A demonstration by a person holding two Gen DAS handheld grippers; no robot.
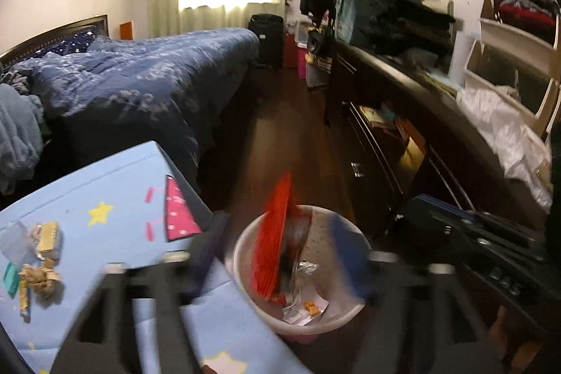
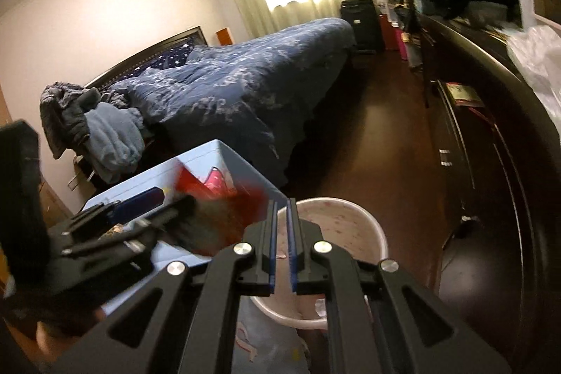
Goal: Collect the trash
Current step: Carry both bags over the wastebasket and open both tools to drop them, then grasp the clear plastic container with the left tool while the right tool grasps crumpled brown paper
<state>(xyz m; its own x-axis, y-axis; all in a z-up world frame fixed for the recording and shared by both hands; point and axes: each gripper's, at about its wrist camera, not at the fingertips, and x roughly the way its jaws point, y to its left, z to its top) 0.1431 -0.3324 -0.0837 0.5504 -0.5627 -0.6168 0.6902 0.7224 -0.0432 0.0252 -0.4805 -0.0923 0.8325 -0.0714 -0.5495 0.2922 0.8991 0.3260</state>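
Left wrist: jaws wide, red wrapper (image 1: 275,233) loose over bin (image 1: 245,255).

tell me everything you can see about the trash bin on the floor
The round, pale pink plastic trash bin stands upright on the dark wooden floor, beside the light blue star-patterned fabric box. Its inner wall looks speckled. A blurred flat red wrapper stands on edge at its mouth, partly above the rim. At the bottom lie crumpled white paper scraps, a clear foil piece and small orange bits. Whether the bin touches the box cannot be told.
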